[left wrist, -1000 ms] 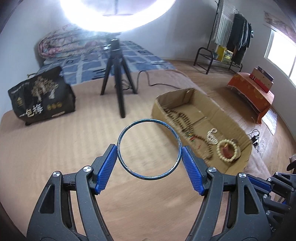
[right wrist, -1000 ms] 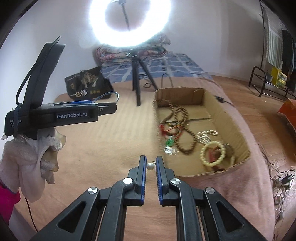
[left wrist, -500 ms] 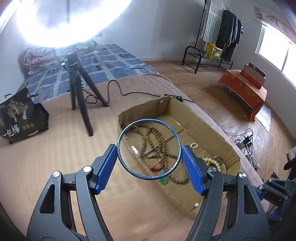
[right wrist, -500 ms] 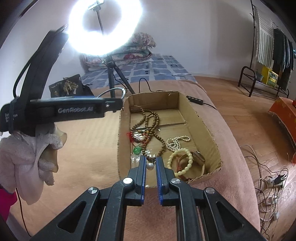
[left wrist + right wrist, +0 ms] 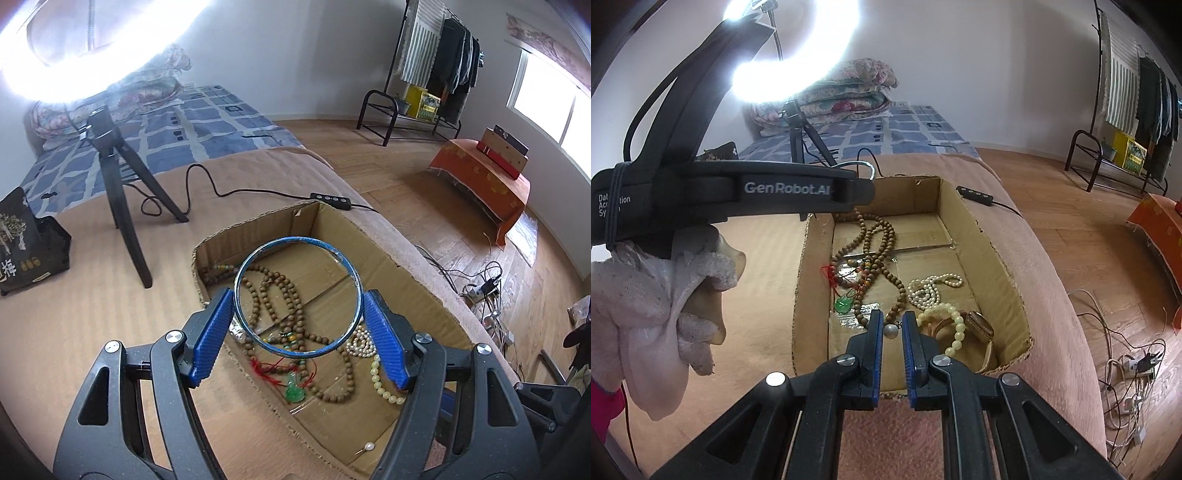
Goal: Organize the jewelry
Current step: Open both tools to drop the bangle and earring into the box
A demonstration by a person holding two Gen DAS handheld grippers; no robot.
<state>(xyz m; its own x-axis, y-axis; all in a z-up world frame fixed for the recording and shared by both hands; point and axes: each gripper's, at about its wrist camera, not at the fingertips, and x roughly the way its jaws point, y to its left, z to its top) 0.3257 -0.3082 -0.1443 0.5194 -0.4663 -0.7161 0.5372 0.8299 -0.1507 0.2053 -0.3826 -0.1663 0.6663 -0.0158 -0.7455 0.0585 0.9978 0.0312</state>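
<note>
Two pieces hang over the cardboard box (image 5: 417,280): a blue bangle (image 5: 298,297), braced between the wide-spread pads of the left gripper (image 5: 298,334), and a pearl earring (image 5: 891,331), pinched in the nearly closed right gripper (image 5: 891,325). Beads (image 5: 875,240) lie at twelve o'clock. The drop-off seems next: lower, then release.

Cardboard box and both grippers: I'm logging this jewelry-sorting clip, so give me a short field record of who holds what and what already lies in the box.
left gripper: clamped across a blue bangle, held above the box
right gripper: shut on a small pearl earring, over the near end of the box
cardboard box: open-topped, on a pinkish-brown blanket
in the box: brown bead necklaces, green pendant on red cord, white pearl strand, cream bead bracelet
</note>
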